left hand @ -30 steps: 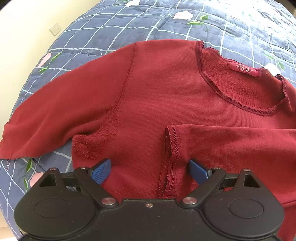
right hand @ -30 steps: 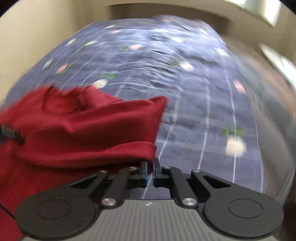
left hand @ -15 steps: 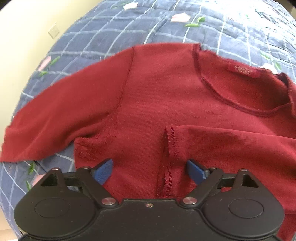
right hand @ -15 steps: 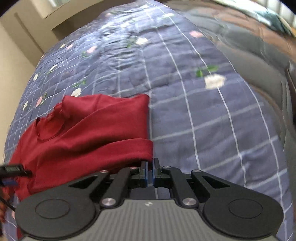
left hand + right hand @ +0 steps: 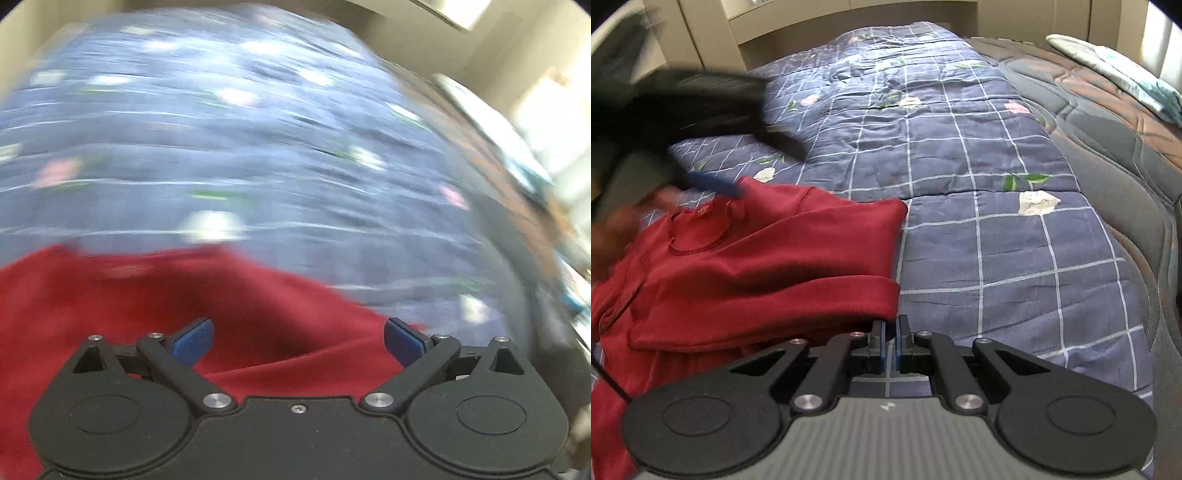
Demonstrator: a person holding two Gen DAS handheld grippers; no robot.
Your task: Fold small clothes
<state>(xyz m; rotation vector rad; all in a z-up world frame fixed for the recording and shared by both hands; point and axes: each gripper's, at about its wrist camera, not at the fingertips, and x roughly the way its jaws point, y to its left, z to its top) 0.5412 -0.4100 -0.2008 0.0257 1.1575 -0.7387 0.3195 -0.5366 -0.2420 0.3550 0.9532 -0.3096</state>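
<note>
A small dark red sweater [image 5: 746, 258] lies on the blue checked quilt [image 5: 979, 177], one sleeve folded across its chest. My right gripper [image 5: 890, 339] is shut at the right edge of that fold, with nothing visibly between its pads. My left gripper [image 5: 297, 339] is open and empty above the sweater [image 5: 221, 314]; its view is heavily blurred. In the right wrist view the left gripper [image 5: 701, 122] is a dark blur over the sweater's neckline.
The quilt [image 5: 258, 147] covers the bed, with a grey and brown mattress edge [image 5: 1108, 140] at the right. A light patterned cloth [image 5: 1115, 70] lies at the far right. A cream wall and shelf [image 5: 812, 22] stand behind the bed.
My left gripper has swung fast up and to the right, so its view now shows mostly quilt, blurred. My right gripper stays shut at the fold's edge.
</note>
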